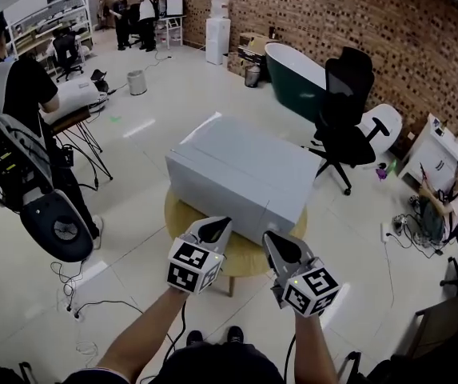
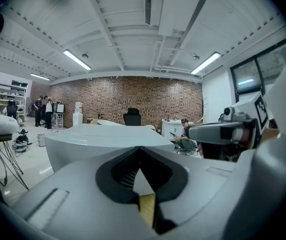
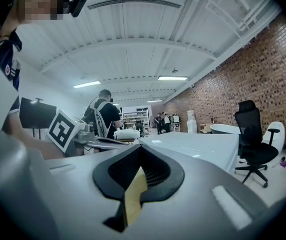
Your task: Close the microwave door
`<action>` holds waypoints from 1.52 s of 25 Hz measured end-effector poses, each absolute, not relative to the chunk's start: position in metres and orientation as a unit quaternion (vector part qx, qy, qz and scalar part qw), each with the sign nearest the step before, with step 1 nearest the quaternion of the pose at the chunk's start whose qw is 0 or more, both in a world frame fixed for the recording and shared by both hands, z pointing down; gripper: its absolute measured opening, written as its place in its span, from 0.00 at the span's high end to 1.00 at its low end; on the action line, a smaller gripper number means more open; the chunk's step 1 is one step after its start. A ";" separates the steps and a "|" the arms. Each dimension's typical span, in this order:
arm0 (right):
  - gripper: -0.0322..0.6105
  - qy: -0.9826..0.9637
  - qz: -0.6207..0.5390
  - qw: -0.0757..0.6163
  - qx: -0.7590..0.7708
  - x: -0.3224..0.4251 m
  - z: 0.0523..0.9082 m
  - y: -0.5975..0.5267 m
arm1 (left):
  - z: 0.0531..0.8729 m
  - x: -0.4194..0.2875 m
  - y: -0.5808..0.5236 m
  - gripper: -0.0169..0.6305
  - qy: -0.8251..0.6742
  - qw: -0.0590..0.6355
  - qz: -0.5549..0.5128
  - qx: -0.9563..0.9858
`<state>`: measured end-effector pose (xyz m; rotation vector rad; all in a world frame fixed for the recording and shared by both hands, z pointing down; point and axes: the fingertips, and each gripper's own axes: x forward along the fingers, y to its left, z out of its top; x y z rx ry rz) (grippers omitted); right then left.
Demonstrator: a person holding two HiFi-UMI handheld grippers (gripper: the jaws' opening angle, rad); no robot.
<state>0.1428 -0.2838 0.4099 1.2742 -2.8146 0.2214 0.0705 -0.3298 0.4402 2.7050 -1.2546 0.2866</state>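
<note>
Microwave (image 1: 244, 170) sits on the round wooden surface (image 1: 247, 258) straight ahead of me, its long near face lying crosswise and looking flush. My left hand-held gripper (image 1: 217, 225) and right hand-held gripper (image 1: 270, 238) both have their jaws together and empty, and both sit about equally close to that face.

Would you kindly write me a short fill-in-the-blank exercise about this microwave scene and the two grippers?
The microwave stands on a round ____ table.
The left gripper and right gripper each have jaws that are ____, holding nothing.
The office chair beyond the microwave is ____ in colour.
Missing words: wooden; shut; black.
</note>
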 end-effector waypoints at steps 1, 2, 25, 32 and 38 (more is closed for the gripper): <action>0.95 -0.911 0.069 0.021 0.407 0.137 0.408 -0.285 | 0.438 0.067 -0.328 0.96 -0.418 0.073 0.093 0.901; 0.95 -0.913 0.067 0.021 0.402 0.132 0.407 -0.285 | 0.436 0.063 -0.325 0.96 -0.419 0.072 0.091 0.901; 0.95 -0.919 0.051 0.034 0.390 0.101 0.403 -0.283 | 0.430 0.045 -0.304 0.96 -0.412 0.072 0.085 0.904; 0.95 -0.919 0.051 0.040 0.389 0.101 0.402 -0.282 | 0.431 0.047 -0.304 0.96 -0.408 0.075 0.086 0.906; 0.95 -0.918 0.049 0.041 0.390 0.100 0.403 -0.281 | 0.431 0.047 -0.302 0.96 -0.407 0.073 0.087 0.907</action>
